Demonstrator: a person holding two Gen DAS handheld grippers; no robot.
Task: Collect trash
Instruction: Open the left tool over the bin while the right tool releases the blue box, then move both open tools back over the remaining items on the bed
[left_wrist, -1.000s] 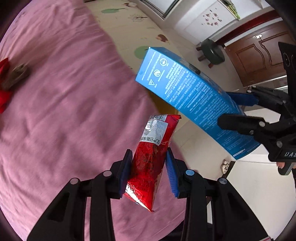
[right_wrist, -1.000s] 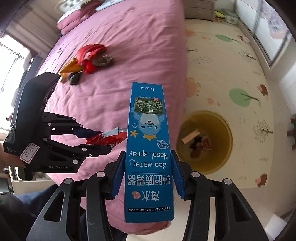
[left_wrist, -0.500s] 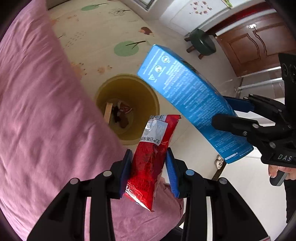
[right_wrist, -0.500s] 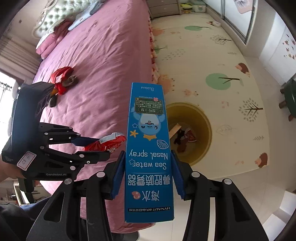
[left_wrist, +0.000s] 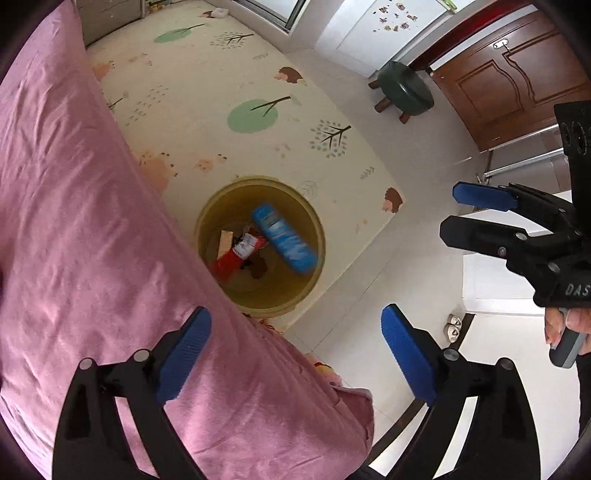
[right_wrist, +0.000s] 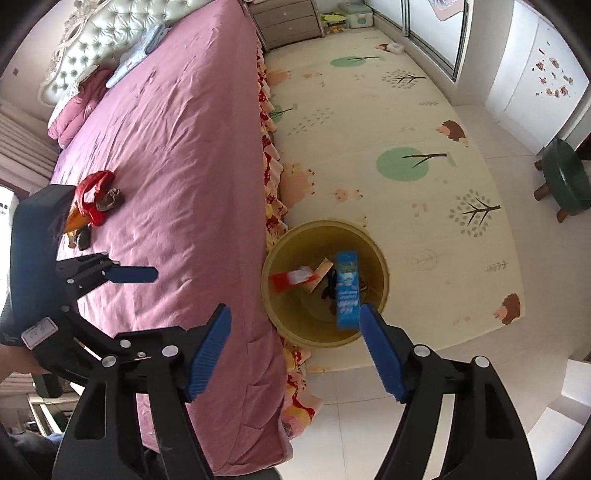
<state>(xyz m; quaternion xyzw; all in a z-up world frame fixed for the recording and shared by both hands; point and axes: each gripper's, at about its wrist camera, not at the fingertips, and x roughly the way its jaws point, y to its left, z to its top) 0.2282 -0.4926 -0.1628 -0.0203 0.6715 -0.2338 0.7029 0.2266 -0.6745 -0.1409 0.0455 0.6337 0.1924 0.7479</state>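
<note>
A yellow round bin (left_wrist: 314, 221) stands on the floor mat beside the bed; it also shows in the right wrist view (right_wrist: 380, 269). A blue nasal-spray box (left_wrist: 284, 238) (right_wrist: 347, 291) and a red snack wrapper (left_wrist: 236, 256) (right_wrist: 291, 278), both blurred, are inside the bin's mouth with other scraps. My left gripper (left_wrist: 295, 350) is open and empty above the bed's corner. My right gripper (right_wrist: 295, 350) is open and empty above the bin; it shows at the right of the left wrist view (left_wrist: 452, 208). More red and orange trash (right_wrist: 92, 201) lies on the pink bed.
The pink bed (right_wrist: 177, 155) fills the left side, pillows at its head. A patterned play mat (right_wrist: 388, 122) covers the floor. A green stool (right_wrist: 567, 177) stands at the right, near a wooden door (left_wrist: 517, 74). A drawer unit (right_wrist: 288, 18) is far back.
Both grippers opened and let go: the blue box and red wrapper dropped into the yellow bin. Both views have swung further over the bin.
</note>
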